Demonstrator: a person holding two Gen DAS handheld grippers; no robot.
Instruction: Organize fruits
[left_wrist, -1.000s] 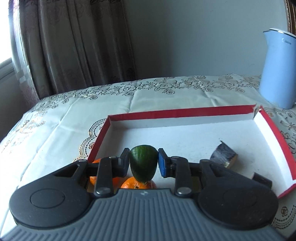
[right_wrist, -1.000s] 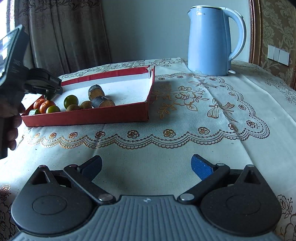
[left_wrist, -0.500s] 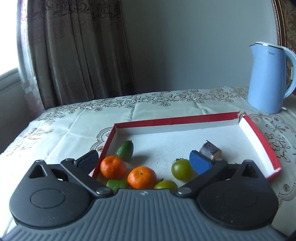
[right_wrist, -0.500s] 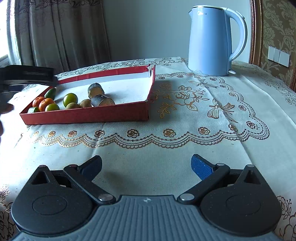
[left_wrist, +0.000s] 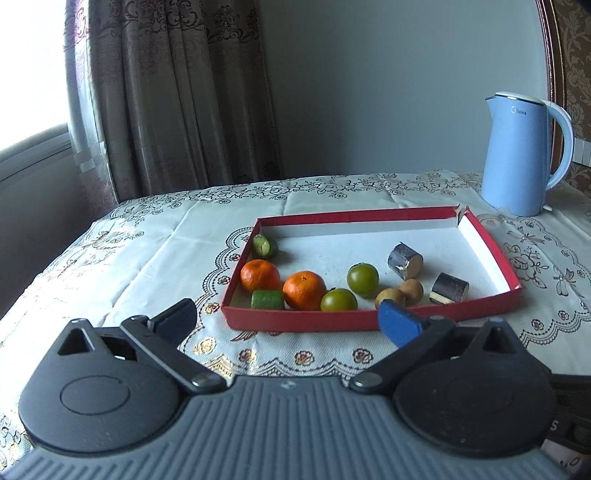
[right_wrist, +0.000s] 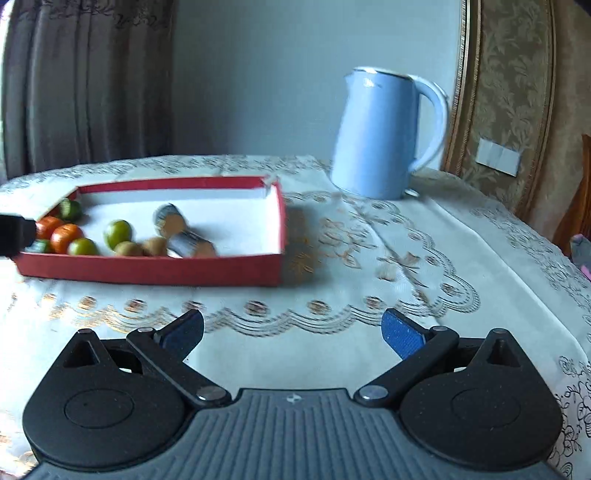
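Note:
A shallow red tray (left_wrist: 369, 319) with a white floor holds the fruit: two oranges (left_wrist: 260, 274), two green round fruits (left_wrist: 362, 279), two cucumber pieces (left_wrist: 264, 246), two small brown fruits (left_wrist: 390, 296) and two dark sugarcane chunks (left_wrist: 405, 260). My left gripper (left_wrist: 288, 322) is open and empty, hovering in front of the tray's near wall. My right gripper (right_wrist: 291, 334) is open and empty over the tablecloth, nearer than the tray (right_wrist: 147, 271). The left gripper's tip (right_wrist: 14, 232) shows at the left edge of the right wrist view.
A light blue kettle (left_wrist: 521, 155) stands behind the tray at the right; it also shows in the right wrist view (right_wrist: 384, 133). A cream embroidered tablecloth (left_wrist: 147, 258) covers the table. Curtains (left_wrist: 166, 92) hang behind on the left, and a carved chair back (right_wrist: 498, 92) stands at the right.
My left gripper opened, left the cucumber piece at the tray's far left corner, and pulled back out of the tray. My right gripper shifted, bringing the tray and kettle closer in its view.

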